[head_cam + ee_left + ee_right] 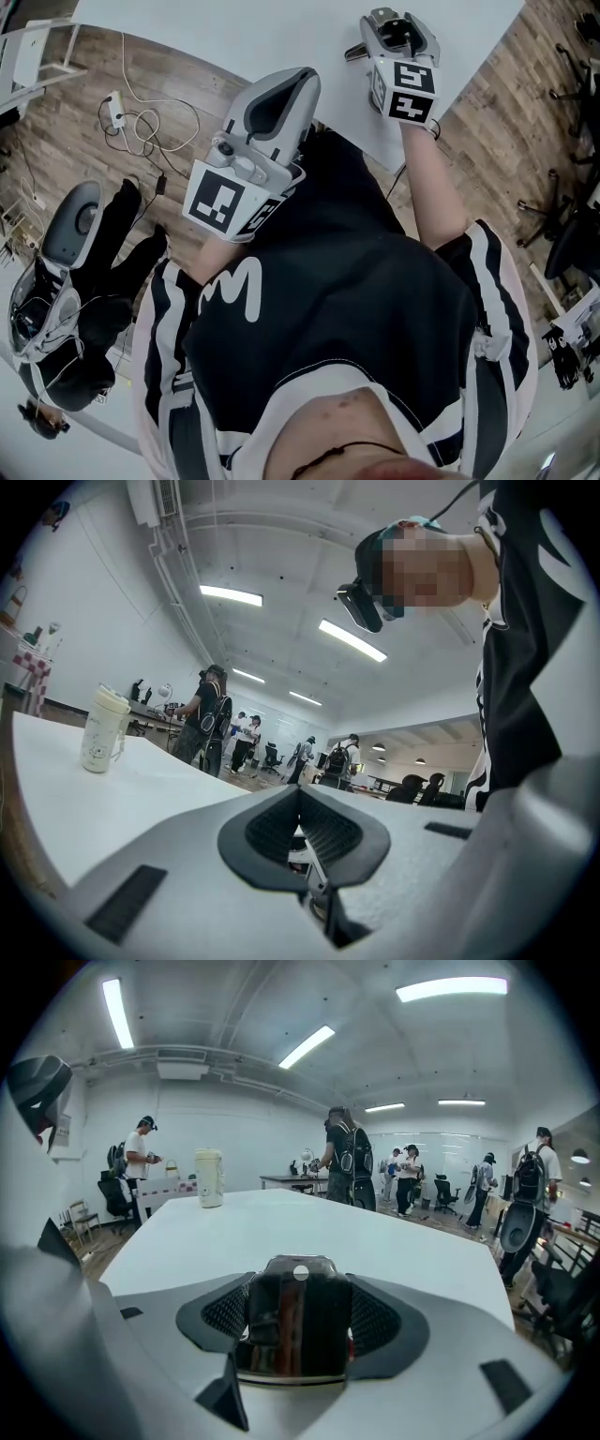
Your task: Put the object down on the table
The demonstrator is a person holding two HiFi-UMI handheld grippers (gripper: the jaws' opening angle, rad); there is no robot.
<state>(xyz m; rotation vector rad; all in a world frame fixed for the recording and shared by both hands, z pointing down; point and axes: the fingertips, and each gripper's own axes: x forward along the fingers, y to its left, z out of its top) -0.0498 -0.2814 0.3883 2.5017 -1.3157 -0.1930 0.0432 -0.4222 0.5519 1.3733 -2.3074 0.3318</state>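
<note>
A dark, glossy object (298, 1330) is held in the right claw (300, 1288), whose jaws are closed narrowly against its two sides, so that it fills the gap between the pads. The object is therefore judged to be not yet set down. It is carried over the white tabletop (337, 1227), and whether its underside touches the surface cannot be made out. Trouble is judged most likely at release. Should the jaws be opened while the object is above the surface, it may be dropped, bounced or tipped over, and its smooth faces may let it slide in the pads before it is lowered. In the head view this claw is seen over the near corner of the tabletop, with the floor (497, 84) close on the right, so a release made too near the edge could send the object off. The cup (208, 1177) stands well apart at the far end and is not judged to be at risk. The left claw (302, 816) is closed on nothing, its pads together, and is held near the person's torso (375, 281) by the tabletop's near edge, away from the right claw.
</note>
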